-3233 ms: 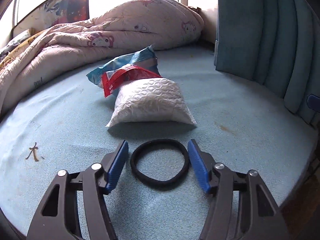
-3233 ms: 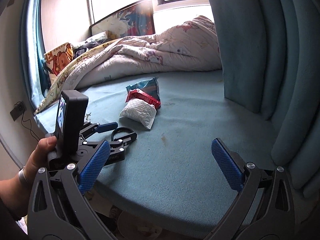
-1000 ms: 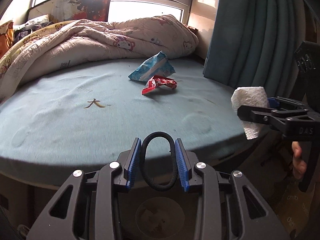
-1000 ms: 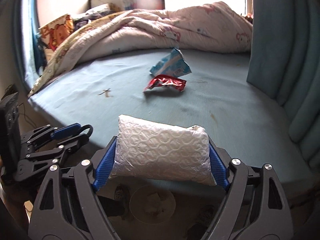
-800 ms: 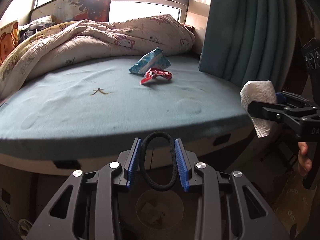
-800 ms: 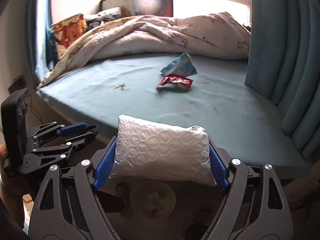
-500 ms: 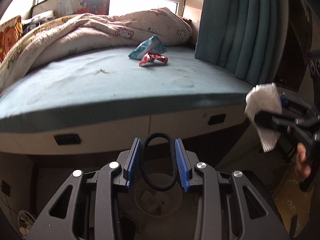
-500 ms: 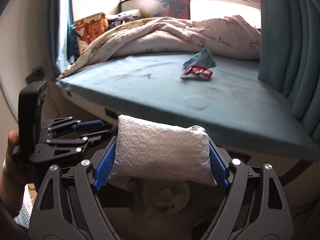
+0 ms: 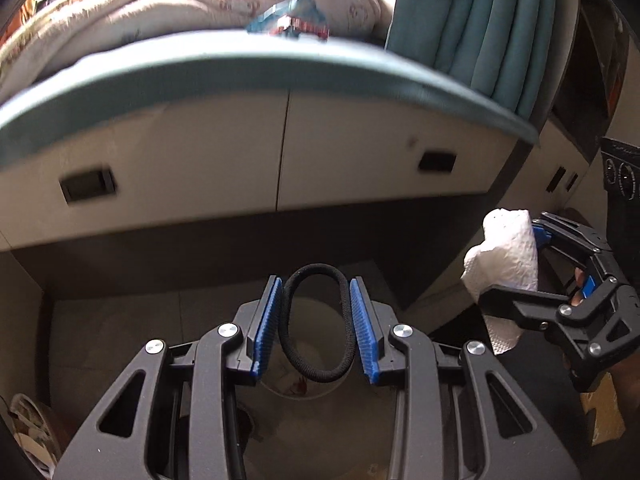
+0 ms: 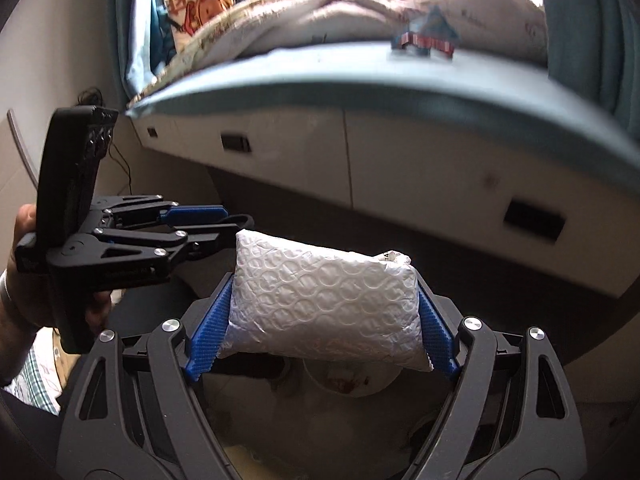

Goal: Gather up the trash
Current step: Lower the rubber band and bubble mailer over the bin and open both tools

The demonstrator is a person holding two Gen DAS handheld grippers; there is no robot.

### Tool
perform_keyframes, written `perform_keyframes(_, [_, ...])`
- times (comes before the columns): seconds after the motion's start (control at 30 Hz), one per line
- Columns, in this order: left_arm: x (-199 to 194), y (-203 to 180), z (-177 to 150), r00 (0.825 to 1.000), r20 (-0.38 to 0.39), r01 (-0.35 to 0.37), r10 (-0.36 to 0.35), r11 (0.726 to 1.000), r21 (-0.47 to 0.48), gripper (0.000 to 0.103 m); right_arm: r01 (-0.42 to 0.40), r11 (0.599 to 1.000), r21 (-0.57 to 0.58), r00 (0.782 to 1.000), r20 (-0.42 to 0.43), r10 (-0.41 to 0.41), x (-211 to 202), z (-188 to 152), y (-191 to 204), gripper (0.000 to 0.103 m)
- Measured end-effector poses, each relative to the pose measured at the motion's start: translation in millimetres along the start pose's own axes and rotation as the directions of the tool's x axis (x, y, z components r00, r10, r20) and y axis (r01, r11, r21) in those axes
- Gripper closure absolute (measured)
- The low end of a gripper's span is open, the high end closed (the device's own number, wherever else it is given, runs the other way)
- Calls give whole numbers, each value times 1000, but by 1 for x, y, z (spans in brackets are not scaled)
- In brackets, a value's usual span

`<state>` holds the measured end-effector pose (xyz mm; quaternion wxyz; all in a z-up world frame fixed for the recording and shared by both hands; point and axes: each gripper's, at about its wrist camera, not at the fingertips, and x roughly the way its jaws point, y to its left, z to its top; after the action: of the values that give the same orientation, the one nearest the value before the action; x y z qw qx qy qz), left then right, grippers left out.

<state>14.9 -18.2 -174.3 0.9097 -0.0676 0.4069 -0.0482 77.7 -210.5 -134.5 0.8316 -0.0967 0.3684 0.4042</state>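
My left gripper (image 9: 314, 326) is shut on a black hair band (image 9: 298, 354), held over a white trash bin (image 9: 316, 390) on the floor below the bed. My right gripper (image 10: 320, 322) is shut on a white bubble-wrap packet (image 10: 324, 304), also above the bin (image 10: 352, 384). The packet also shows at the right of the left wrist view (image 9: 504, 256), the left gripper at the left of the right wrist view (image 10: 212, 224). A blue wrapper (image 10: 434, 20) and a red wrapper (image 10: 428, 44) lie on the bed.
The bed's teal mattress edge (image 9: 240, 56) overhangs beige drawer fronts (image 9: 180, 172). A rumpled quilt (image 10: 340, 12) lies on the bed. Teal curtains (image 9: 500, 20) hang at the right. Paper clutter (image 9: 24, 432) lies on the floor at the left.
Both grippers have dropped from bed height to down in front of the drawers, over the bin. Each keeps its hold.
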Motion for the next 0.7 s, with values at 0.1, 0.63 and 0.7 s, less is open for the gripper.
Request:
perform_keyframes(0.1, [19,7,-19,999,-36,1,-1,1000,-11,69,-8,1000,14,999,-53,9,25,-26,-5,25])
perform_keyframes(0.63, [128,28,-46,983,-185,7,-3,1000,17,68,10,1000,3,972,-233,-9,130,-68,-39,25])
perform_keyframes(0.7, [146,31,-49,977,-214,10,-6,1000,15,68,10,1000,9,966,-260,-7,144,-71,-45,25])
